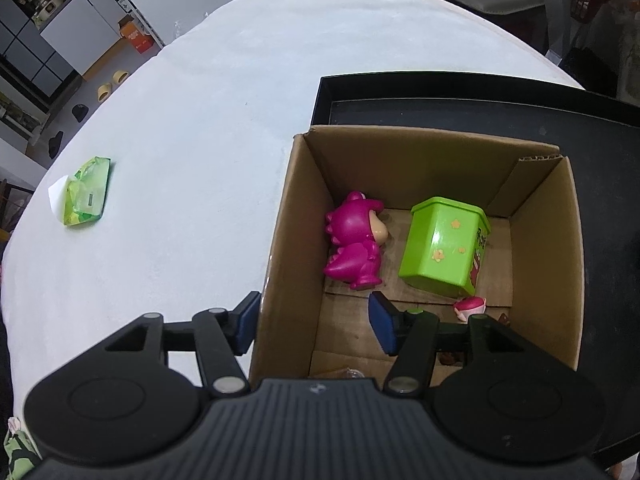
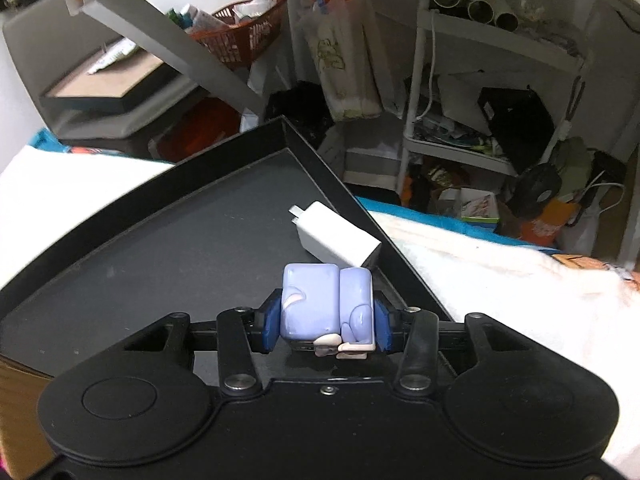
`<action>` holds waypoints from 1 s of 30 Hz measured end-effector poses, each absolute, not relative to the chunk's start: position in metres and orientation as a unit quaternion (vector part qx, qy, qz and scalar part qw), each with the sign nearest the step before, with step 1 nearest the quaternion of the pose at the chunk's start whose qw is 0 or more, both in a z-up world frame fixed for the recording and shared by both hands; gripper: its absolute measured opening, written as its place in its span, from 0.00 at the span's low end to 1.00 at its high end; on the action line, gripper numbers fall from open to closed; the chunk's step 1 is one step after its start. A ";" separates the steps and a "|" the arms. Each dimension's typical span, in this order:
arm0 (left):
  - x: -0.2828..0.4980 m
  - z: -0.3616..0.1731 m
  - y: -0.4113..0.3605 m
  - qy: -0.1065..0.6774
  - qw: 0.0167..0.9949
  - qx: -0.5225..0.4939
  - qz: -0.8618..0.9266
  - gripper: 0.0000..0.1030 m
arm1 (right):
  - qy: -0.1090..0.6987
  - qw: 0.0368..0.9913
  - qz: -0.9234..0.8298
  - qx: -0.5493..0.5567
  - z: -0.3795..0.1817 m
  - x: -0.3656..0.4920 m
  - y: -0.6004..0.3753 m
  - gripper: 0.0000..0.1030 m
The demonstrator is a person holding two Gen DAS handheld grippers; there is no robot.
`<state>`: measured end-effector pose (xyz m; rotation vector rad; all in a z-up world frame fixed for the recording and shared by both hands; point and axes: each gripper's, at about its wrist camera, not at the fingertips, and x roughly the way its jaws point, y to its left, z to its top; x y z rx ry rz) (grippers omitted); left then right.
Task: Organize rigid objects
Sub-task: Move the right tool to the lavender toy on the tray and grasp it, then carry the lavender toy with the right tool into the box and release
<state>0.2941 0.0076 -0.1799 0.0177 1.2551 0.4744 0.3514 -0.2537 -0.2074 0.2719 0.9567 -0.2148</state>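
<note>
My left gripper (image 1: pixel 316 320) is open and straddles the near left wall of a cardboard box (image 1: pixel 544 240). One finger is outside the box, the other inside. In the box stand a magenta dinosaur figure (image 1: pixel 354 240), a green tin (image 1: pixel 444 250) and a small pink toy (image 1: pixel 472 305). My right gripper (image 2: pixel 326 326) is shut on a lilac block-shaped figure (image 2: pixel 326 306) and holds it above a black tray (image 2: pixel 180 240). A white charger plug (image 2: pixel 338 240) lies in that tray near its right rim.
The box stands in the black tray (image 1: pixel 400 84) on a white cloth-covered table (image 1: pixel 200 120). A green tissue pack (image 1: pixel 86 192) lies on the cloth at the left. Beyond the table are cluttered shelves (image 2: pixel 480 120) and a red basket (image 2: pixel 240 40).
</note>
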 end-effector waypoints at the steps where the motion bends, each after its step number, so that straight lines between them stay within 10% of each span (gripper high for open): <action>1: 0.293 -0.180 0.008 0.581 0.784 0.007 0.219 0.55 | 0.454 0.876 -0.100 0.130 -0.205 0.350 -0.253 0.42; 30: 0.242 -0.144 0.042 0.538 0.821 -0.090 0.167 0.55 | 0.422 0.903 0.060 0.056 -0.117 0.302 -0.203 0.43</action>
